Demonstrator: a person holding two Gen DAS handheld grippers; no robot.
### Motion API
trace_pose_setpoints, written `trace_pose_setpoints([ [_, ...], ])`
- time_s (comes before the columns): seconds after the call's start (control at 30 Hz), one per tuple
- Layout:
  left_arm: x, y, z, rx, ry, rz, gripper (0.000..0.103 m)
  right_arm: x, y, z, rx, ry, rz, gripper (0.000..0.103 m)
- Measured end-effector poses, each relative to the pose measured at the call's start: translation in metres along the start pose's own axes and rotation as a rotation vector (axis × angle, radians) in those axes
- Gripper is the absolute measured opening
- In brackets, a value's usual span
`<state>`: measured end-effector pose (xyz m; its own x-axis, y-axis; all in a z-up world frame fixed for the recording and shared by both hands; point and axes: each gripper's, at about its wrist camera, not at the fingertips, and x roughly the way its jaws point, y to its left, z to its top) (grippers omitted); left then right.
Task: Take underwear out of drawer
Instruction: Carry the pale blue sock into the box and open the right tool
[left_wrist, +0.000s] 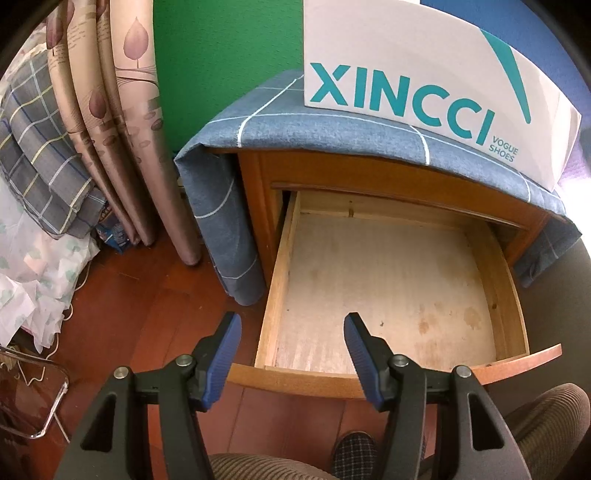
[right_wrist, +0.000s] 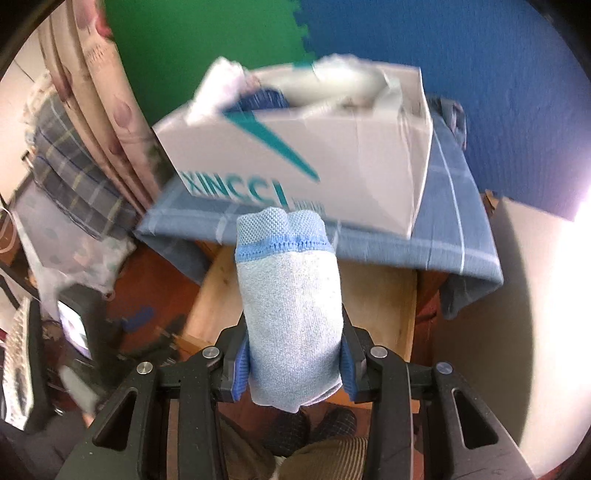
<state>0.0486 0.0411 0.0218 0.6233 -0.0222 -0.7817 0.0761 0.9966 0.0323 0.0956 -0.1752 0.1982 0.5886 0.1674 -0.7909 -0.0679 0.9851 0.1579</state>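
Underwear (right_wrist: 291, 317), a rolled pale-blue bundle, sits clamped between my right gripper's (right_wrist: 295, 363) pads, above the pulled-out drawer (left_wrist: 388, 280) and near the white shoe box (right_wrist: 295, 158). My left gripper (left_wrist: 293, 354) hangs released over the drawer's near-left corner.

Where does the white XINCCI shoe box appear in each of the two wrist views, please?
Left wrist view: the shoe box fills the upper right, standing on the blue checked cloth above the open drawer.
Right wrist view: the shoe box sits at upper centre, blurred, behind the rolled underwear.
Shared landmark: the blue checked cloth under the box.
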Motion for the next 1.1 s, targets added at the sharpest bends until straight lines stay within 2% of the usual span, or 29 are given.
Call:
trace_pose_setpoints([
  [0.2,0.001,0.001,0.000,-0.003,0.003,-0.002,0.059,-0.035,0.006,0.041,0.004,-0.086,0.026,0.036],
  [0.4,0.001,0.001,0.000,-0.007,0.000,-0.002,0.059,-0.050,0.011,0.090,-0.009,-0.155,-0.010,0.036],
  [0.5,0.001,0.001,0.000,-0.008,-0.002,0.000,0.059,-0.044,0.012,0.112,-0.023,-0.158,-0.043,0.036],
  [0.8,0.002,0.002,-0.001,-0.017,-0.002,0.000,0.059,0.010,0.000,0.156,-0.006,-0.080,-0.128,0.037],
  [1.1,0.003,0.006,-0.001,-0.030,0.009,0.000,0.059,0.066,-0.012,0.169,0.005,0.033,-0.190,0.038],
])
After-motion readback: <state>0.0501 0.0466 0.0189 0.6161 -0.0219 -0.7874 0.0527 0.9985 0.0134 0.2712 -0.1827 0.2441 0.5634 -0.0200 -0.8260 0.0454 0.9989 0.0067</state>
